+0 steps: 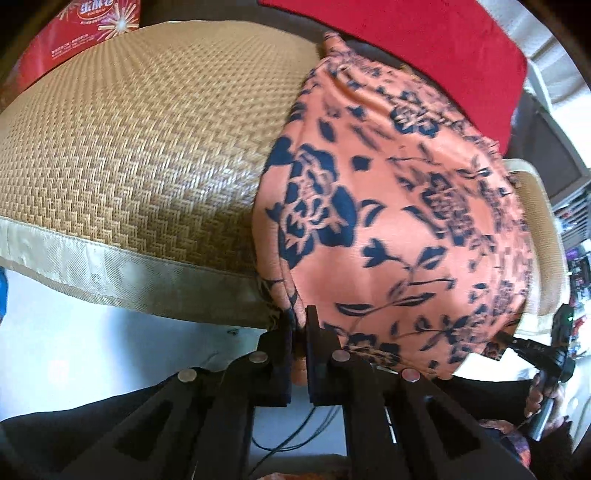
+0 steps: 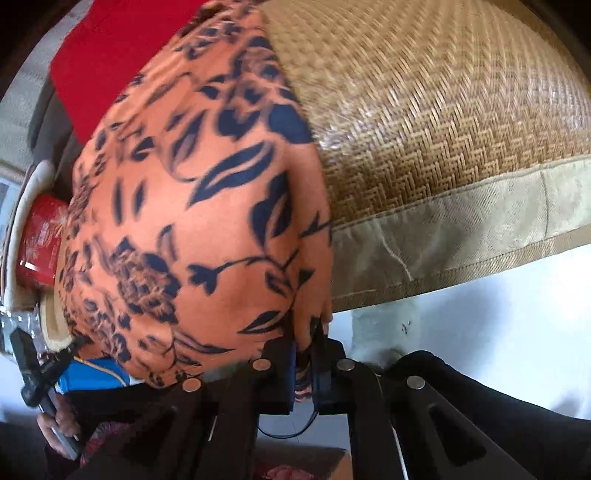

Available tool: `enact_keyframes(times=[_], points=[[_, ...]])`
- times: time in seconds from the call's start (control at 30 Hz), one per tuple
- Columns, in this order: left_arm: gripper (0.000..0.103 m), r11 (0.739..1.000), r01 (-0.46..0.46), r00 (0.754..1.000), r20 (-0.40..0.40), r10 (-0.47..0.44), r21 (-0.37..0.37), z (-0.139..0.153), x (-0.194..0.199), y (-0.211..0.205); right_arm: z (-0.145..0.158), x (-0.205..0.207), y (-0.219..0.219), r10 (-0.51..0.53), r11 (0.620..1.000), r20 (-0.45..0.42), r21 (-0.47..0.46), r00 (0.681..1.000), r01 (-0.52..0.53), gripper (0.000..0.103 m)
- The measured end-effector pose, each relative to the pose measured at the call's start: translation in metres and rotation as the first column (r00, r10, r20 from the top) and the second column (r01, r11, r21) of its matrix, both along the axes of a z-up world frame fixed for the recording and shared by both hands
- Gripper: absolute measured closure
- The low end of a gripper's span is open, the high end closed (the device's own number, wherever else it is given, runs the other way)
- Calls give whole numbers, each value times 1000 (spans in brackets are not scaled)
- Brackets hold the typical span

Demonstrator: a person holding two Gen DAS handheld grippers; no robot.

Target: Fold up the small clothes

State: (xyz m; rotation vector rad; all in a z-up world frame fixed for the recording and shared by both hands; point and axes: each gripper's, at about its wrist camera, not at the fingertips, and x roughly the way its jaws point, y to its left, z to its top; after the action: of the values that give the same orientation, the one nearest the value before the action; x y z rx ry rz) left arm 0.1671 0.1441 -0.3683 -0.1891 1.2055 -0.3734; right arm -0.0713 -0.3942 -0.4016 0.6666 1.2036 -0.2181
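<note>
An orange garment with dark blue flowers (image 1: pixel 388 206) lies over a woven straw mat (image 1: pixel 140 147). My left gripper (image 1: pixel 298 325) is shut on the garment's near left corner at the mat's front edge. In the right wrist view the same garment (image 2: pixel 192 221) fills the left half, and my right gripper (image 2: pixel 303 338) is shut on its near right corner. The right gripper also shows at the far right of the left wrist view (image 1: pixel 532 349), and the left gripper shows at the lower left of the right wrist view (image 2: pixel 70 352). The cloth hangs stretched between the two.
The mat has a pale cloth border (image 1: pixel 110 269) along its front edge (image 2: pixel 461 236). A red cloth (image 1: pixel 424 48) lies behind the garment. A red printed box (image 1: pixel 85 33) stands at the back left. White floor (image 2: pixel 498 317) lies below the mat's edge.
</note>
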Motion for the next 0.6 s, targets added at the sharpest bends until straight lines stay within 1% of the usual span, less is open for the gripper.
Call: enact_keyframes(times=[0.07,0.13,0.23,0.33,0.37,0.4,0.5,0.53,0.6], points=[[98,1000,12,1000,6,-12,-22,10,1,4,18,-8,8,23,999,47,33,999,-24,97],[98,998,21,1000,17,-20,-62,24,3,9,41,-14,11,22,996,126,78,992,-33,97],[98,989,34,998,49,-27,-145,62,-4,15,75,-19,10,21,988,232,143,973,-56,97],[98,981,48,995,98,-30,-187,92,1,20,111,-19,18,18,985,325,158,946,-73,97],[98,979,53,993,111,-31,-197,108,-6,21,124,-18,14,7,984,359,165,933,-71,97],[98,977,56,992,125,-31,-205,116,0,20,134,-16,11,-4,983,386,172,922,-68,97],[98,970,66,988,151,-31,-235,142,16,16,158,-8,10,-30,983,448,173,894,-54,97],[98,967,68,987,157,-29,-245,148,24,15,165,2,11,-36,984,457,173,889,-50,97],[98,964,66,986,167,-23,-257,156,41,8,180,12,-2,-53,985,481,168,875,-33,97]])
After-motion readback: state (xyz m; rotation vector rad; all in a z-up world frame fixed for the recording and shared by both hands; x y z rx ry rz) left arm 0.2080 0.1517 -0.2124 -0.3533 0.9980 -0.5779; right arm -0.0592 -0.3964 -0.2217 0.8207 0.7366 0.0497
